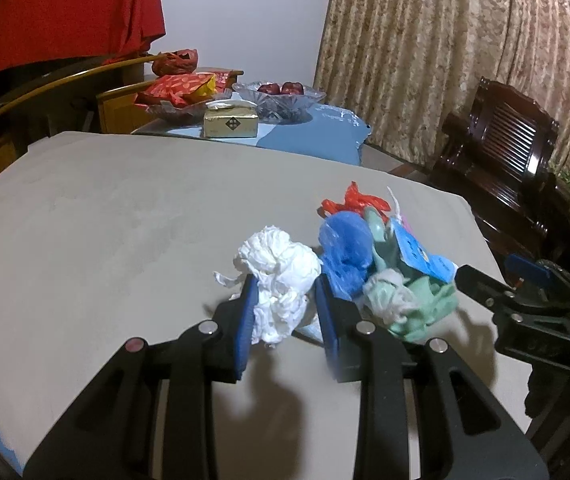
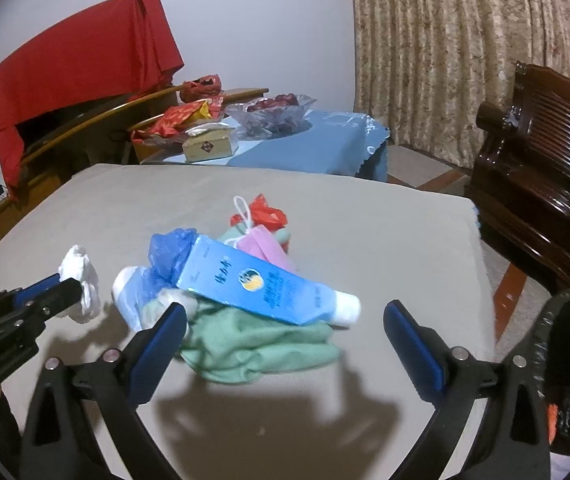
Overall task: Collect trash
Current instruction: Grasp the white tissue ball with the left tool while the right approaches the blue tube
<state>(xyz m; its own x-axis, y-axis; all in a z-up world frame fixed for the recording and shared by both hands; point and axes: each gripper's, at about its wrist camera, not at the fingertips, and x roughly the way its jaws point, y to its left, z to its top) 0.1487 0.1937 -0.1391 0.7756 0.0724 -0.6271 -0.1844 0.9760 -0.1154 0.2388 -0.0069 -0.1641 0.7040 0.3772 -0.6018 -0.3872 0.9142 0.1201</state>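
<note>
Blue-padded left claw (image 1: 285,312) sits nearest the lens, its jaws narrowed around a crumpled white tissue wad (image 1: 279,280), pads against both flanks of it (grip looks made, though lift-off from the grey cloth-covered desk (image 1: 105,220) is hard to judge). Right claw (image 2: 285,332) hangs wide, holding nothing, jaws straddling the front of the trash heap. Heap, mid-desk: flat blue toothpaste tube with white cap (image 2: 261,284) on top, crumpled mint-green cloth (image 2: 261,348) beneath, blue plastic bag (image 2: 169,256), pink packet (image 2: 265,246), red plastic scrap (image 2: 265,212).

Key relation: tube lies dead ahead of the right claw, long axis running upper-left to lower-right, cap toward the right finger. Right claw is the nearer one. Likely needs a wrist turn to close across the tube's width.

Writing: tube carries a round yellow-white logo and pale characters, unreadable.
</note>
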